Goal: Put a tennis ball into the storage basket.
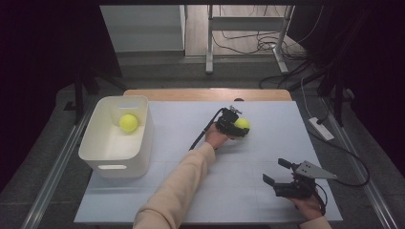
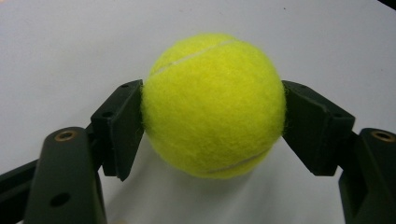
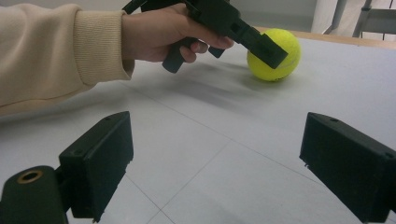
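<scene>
Fuzzy yellow-green tennis ball [image 2: 214, 105], white-seamed

A fuzzy yellow-green tennis ball [image 2: 213, 106] rests on the white table [image 1: 191, 124], mid-table.

No readable writing, label, brand, number or sign appears anywhere. The tennis ball [image 2: 214, 105] shows only its pale curved seam, with no printed mark on the side facing the camera. The white bin [image 1: 117, 138] and the table [image 1: 191, 191] carry no lettering.
</scene>
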{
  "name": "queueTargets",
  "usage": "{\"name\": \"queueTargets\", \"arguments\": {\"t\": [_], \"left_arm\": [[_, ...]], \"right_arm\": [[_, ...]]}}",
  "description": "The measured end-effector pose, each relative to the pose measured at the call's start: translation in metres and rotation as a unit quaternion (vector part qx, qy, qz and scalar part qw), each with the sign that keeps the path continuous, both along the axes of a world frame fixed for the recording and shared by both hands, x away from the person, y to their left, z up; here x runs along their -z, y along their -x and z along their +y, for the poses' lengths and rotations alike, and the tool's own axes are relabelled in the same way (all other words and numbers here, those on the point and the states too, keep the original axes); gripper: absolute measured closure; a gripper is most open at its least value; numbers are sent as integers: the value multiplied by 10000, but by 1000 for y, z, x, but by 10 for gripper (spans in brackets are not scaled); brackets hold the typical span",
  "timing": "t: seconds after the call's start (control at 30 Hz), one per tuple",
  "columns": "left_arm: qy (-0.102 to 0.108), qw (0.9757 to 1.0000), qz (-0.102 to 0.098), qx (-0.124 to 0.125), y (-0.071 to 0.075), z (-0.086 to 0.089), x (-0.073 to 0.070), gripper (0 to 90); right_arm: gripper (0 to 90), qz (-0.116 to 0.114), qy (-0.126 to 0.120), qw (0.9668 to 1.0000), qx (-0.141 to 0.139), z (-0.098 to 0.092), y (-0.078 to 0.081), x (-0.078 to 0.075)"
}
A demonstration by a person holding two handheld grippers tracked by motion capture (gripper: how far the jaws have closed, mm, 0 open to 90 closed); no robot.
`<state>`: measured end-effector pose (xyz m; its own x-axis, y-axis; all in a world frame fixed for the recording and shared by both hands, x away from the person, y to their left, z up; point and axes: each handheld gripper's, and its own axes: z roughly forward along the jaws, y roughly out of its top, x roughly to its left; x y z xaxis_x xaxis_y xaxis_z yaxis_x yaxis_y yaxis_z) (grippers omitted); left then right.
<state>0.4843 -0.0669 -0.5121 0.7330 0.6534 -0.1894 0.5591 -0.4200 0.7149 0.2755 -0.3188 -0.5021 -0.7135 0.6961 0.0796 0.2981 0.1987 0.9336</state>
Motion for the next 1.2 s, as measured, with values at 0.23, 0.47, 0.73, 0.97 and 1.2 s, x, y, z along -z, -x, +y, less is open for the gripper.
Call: {"name": "queueTargets", "arguments": {"t": [0.23, 0.47, 0.73, 0.97, 1.2], "left_arm": [[69, 9999, -50, 100, 4, 2, -7, 275], [118, 9997, -172, 129, 10, 4, -20, 274], [195, 9994, -233, 142, 16, 12, -30, 274], [250, 9992, -291, 120, 23, 21, -36, 275], [242, 9990, -352, 88, 30, 32, -41, 275]], "right_arm": [[98, -3, -6, 10000, 22, -1, 0, 0], [98, -9, -2, 10000, 20, -1, 0, 0], [99, -20, 8, 10000, 10, -1, 0, 0], [99, -30, 15, 10000, 0, 0, 0, 0], [100, -33, 45, 10000, 11, 1, 0, 0]]}}
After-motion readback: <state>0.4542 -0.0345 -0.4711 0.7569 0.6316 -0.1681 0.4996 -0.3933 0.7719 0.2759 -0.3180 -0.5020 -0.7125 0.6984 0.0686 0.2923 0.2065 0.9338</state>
